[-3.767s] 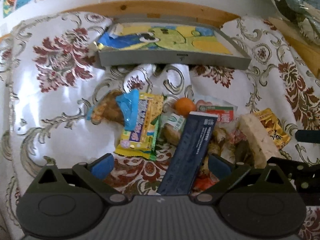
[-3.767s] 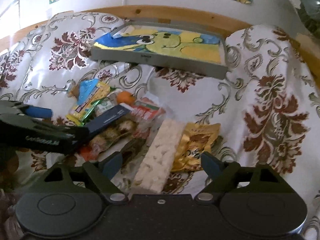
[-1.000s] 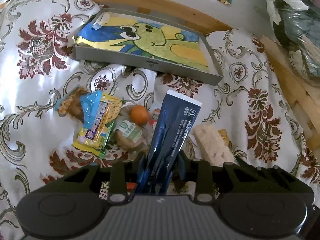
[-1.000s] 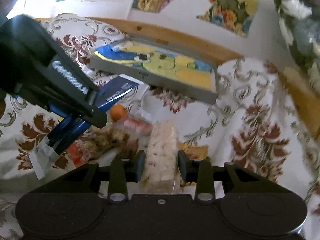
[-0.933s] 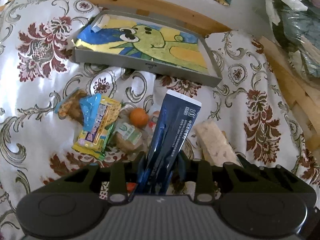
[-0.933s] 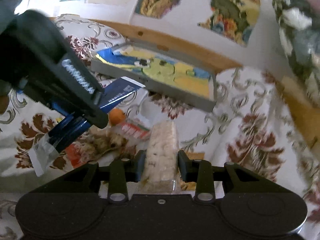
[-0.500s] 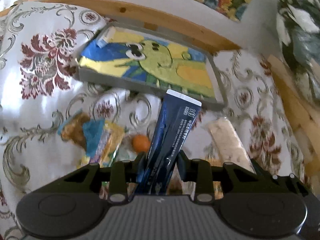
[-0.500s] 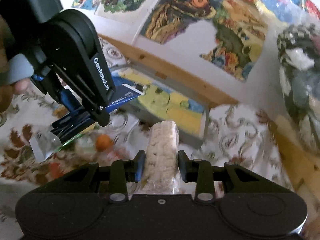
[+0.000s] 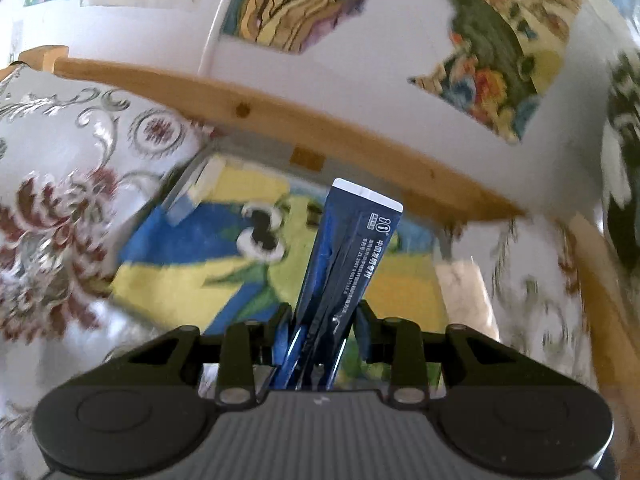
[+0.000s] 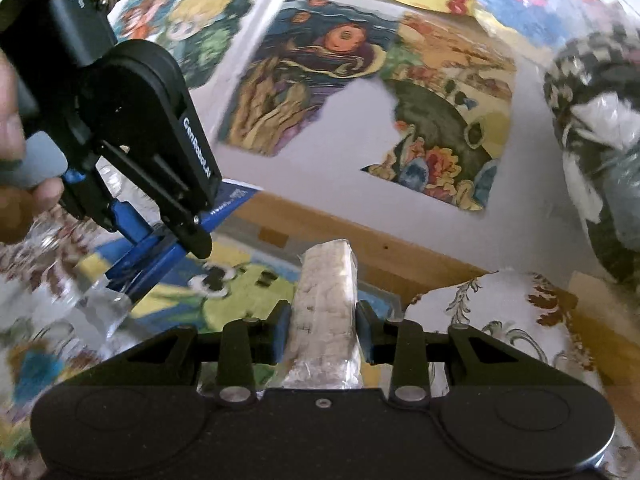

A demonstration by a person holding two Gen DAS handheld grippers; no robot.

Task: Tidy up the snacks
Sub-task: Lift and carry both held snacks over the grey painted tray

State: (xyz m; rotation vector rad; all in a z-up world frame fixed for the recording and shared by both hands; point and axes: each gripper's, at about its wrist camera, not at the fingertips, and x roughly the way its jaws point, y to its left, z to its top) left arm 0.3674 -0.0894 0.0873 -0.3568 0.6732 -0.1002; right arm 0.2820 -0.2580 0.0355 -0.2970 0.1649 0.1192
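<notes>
A white cloth patterned with dark red flowers and silver scrolls (image 9: 60, 184) covers the surface, and a light wooden rail (image 9: 280, 120) runs along its far edge below a white wall hung with torn colourful pictures (image 10: 320, 68). At the far edge of the cloth, against the rail, lies a shallow grey tray lined with a blue, yellow and green cartoon picture (image 9: 192, 264); its outlines are blurred in both views.

The left gripper (image 9: 320, 326) is clamped on a long dark blue snack packet with a white end strip and white printing (image 9: 352, 248), which points forward and up and hangs in the air in front of the tray's cartoon lining. From the right wrist view, this gripper (image 10: 160, 240) hangs over the left part of the tray, with a person's fingers (image 10: 36, 196) wrapped round its handle.

The right gripper (image 10: 322, 326) is closed on a pale, bumpy rice-cake bar in clear wrap (image 10: 326, 300), held upright off the cloth near the tray's right end. The same bar (image 9: 464, 292) appears blurred at the tray's right side in the left wrist view.
</notes>
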